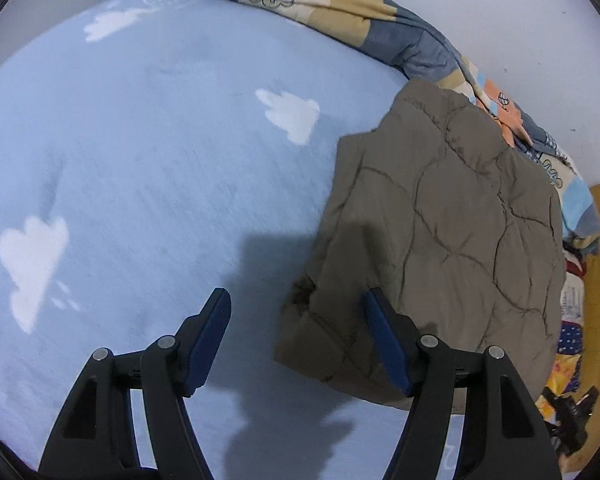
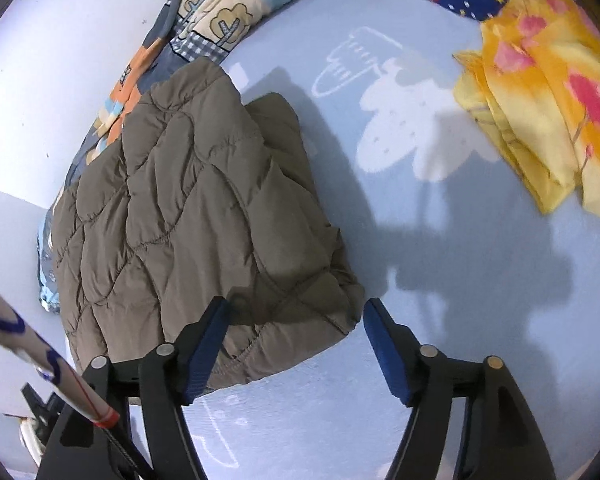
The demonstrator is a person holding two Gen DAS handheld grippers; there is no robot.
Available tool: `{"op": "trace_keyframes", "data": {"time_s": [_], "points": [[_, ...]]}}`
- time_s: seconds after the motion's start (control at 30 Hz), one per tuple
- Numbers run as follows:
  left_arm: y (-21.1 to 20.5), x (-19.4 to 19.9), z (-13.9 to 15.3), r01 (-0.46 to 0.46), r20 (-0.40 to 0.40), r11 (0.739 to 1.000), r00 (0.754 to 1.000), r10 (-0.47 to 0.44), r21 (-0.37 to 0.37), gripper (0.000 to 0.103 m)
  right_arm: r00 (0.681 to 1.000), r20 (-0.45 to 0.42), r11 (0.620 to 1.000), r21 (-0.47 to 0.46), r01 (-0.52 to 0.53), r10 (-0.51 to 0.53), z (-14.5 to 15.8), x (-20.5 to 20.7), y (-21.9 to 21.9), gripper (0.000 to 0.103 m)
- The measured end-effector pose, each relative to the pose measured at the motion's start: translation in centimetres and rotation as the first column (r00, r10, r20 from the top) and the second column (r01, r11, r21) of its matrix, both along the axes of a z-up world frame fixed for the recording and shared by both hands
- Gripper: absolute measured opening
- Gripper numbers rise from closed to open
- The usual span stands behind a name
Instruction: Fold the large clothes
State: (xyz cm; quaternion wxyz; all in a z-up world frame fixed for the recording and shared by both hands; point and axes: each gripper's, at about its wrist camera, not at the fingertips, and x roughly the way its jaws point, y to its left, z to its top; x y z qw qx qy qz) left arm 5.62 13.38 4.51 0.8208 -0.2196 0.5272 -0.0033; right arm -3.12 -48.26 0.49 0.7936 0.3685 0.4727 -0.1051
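Two wrist cameras are looking down onto a bed covered by a light blue sheet [image 1: 148, 168] printed with white clouds.

In the left wrist view, the left gripper [image 1: 296, 300] is hovering nearest the camera with its blue-padded fingers [image 1: 208, 336] spread apart and grasping nothing; only bare sheet is lying between them. The right-hand finger is showing in front of the near left corner of a folded brown quilted jacket [image 1: 452, 216], though whether it is touching the fabric cannot be told. The jacket is lying to the right, folded into a thick, roughly rectangular bundle. Beyond it, a patchwork quilt [image 1: 332, 4] with cartoon tree prints is bunching along the far edge of the bed against a white wall.

In the right wrist view, the right gripper [image 2: 296, 304] is also standing released, its fingers [image 2: 384, 348] parted and holding nothing. The left finger is showing over the near right corner of the same jacket [image 2: 188, 216], while the right finger is hanging over bare sheet [image 2: 480, 280]. A pale stick with blue squiggles and a red band [image 2: 40, 356] is crossing the near left corner. Farther off on the right, a folded yellow cloth with pink flowers [image 2: 540, 92] is lying on the sheet, well apart from the jacket. The patchwork quilt [image 2: 216, 8] is lining the far left edge.
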Motion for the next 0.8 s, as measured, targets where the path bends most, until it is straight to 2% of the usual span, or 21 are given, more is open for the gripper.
{"op": "trace_keyframes", "data": {"time_s": [0.13, 0.23, 0.33, 0.47, 0.6, 0.8], "points": [[-0.4, 0.4, 0.0, 0.010, 0.018, 1.000, 1.000, -0.010, -0.002, 0.068, 1.000, 0.007, 0.999, 0.044, 0.015, -0.016, -0.8, 0.0, -0.3, 0.080], [0.1, 0.5, -0.8, -0.012, 0.001, 0.998, 1.000, 0.012, -0.058, 0.068, 0.999, 0.019, 0.993, 0.108, 0.038, -0.040, -1.9, 0.0, -0.7, 0.085], [0.4, 0.7, -1.4, -0.030, -0.011, 0.994, 1.000, 0.029, -0.108, 0.069, 0.998, 0.025, 0.981, 0.186, 0.054, -0.060, -3.1, 0.1, -0.8, 0.086], [0.4, 0.7, -1.9, -0.042, -0.010, 0.988, 0.999, 0.041, -0.150, 0.069, 0.996, 0.043, 0.970, 0.234, 0.066, -0.078, -3.6, 0.1, -0.7, 0.087], [0.2, 0.7, -3.3, -0.077, -0.034, 0.967, 0.997, 0.071, -0.245, 0.069, 0.992, 0.062, 0.961, 0.261, 0.089, -0.109, -4.2, 0.3, -0.6, 0.089], [0.0, 0.9, -4.4, -0.098, -0.034, 0.943, 0.995, 0.092, -0.318, 0.069, 0.984, 0.088, 0.945, 0.305, 0.120, -0.154, -5.4, 1.1, -0.1, 0.091]]}}
